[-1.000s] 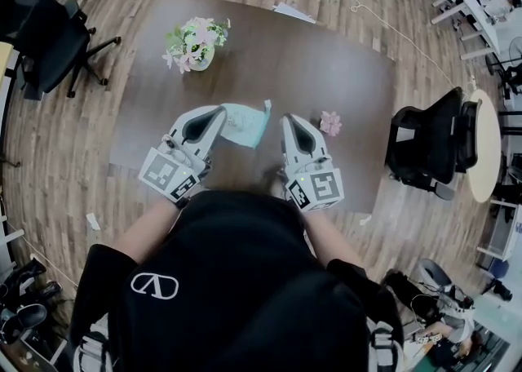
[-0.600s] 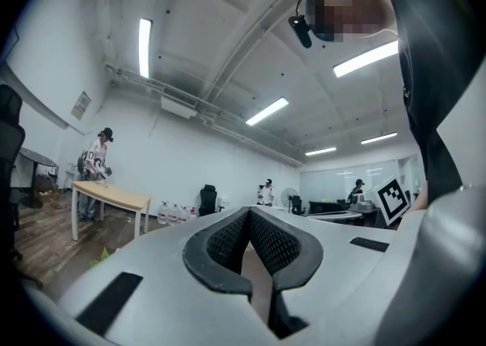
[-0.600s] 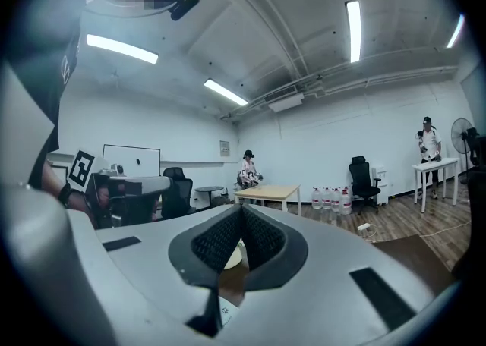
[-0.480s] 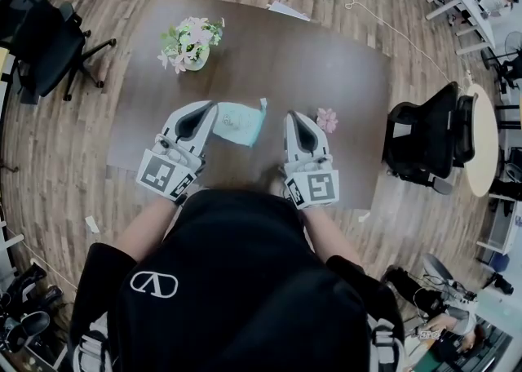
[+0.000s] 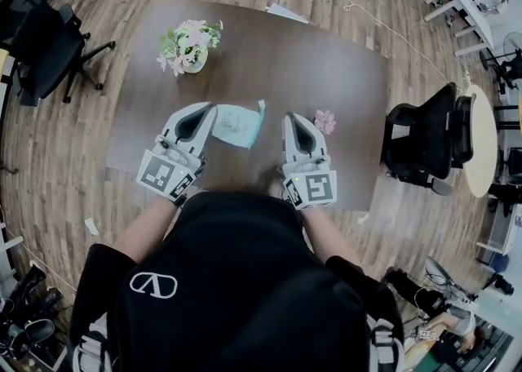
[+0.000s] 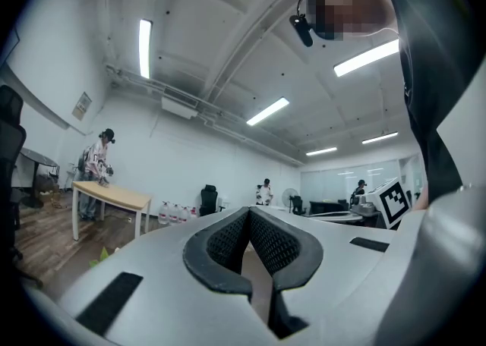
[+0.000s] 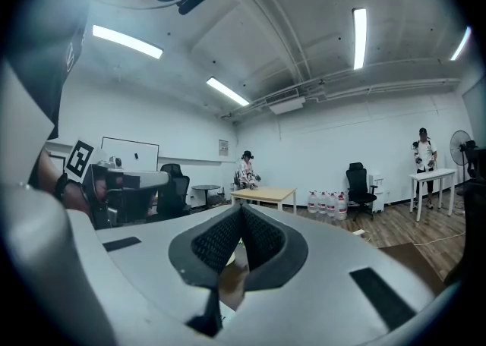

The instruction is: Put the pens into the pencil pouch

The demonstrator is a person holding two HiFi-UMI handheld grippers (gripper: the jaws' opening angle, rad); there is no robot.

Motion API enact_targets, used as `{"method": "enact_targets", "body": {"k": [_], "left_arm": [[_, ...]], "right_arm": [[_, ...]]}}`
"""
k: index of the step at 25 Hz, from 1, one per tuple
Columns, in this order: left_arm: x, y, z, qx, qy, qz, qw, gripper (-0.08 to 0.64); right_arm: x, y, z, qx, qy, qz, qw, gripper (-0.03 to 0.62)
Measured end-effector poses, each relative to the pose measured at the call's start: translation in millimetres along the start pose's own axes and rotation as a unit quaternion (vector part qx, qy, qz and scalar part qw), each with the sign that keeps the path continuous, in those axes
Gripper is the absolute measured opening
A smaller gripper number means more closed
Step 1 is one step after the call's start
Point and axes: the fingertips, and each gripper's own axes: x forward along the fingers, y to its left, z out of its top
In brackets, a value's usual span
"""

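Observation:
A light blue pencil pouch (image 5: 239, 125) lies flat on the brown table (image 5: 326, 68), between my two grippers. My left gripper (image 5: 210, 107) rests just left of the pouch, its tip at the pouch's left edge. My right gripper (image 5: 289, 117) stands a little to the pouch's right, apart from it. Both point level and away from me. In the left gripper view the left gripper (image 6: 249, 212) has its jaws together with nothing between them. The right gripper (image 7: 241, 208) looks the same in its own view. I can make out no pen in any view.
A vase of flowers (image 5: 189, 42) stands at the table's far left. A small pink flower (image 5: 325, 121) lies just right of my right gripper. A white sheet (image 5: 285, 11) sits at the far edge. Black office chairs (image 5: 424, 142) flank the table.

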Motion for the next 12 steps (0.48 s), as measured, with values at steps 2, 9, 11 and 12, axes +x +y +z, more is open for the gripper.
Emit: {"method": "enact_targets", "body": {"k": [2, 9, 11, 12], "left_arm": [[1.1, -0.2, -0.3, 0.0, 0.0, 0.0, 1.0, 0.003], [6.0, -2.5, 0.0, -0.001, 0.0, -0.004, 1.0, 0.003], [6.2, -2.5, -0.3, -0.002, 0.001, -0.004, 1.0, 0.003], [6.4, -2.6, -0.4, -0.003, 0.001, -0.004, 1.0, 0.003]], "right_arm": [[-0.5, -1.4, 0.0, 0.0, 0.0, -0.001, 1.0, -0.002], [-1.9, -5.0, -0.4, 0.002, 0.001, -0.005, 1.0, -0.002], [-2.0, -5.4, -0.2, 0.002, 0.003, -0.006, 1.0, -0.002], [-2.0, -5.7, 0.0, 0.001, 0.003, -0.006, 1.0, -0.002]]}}
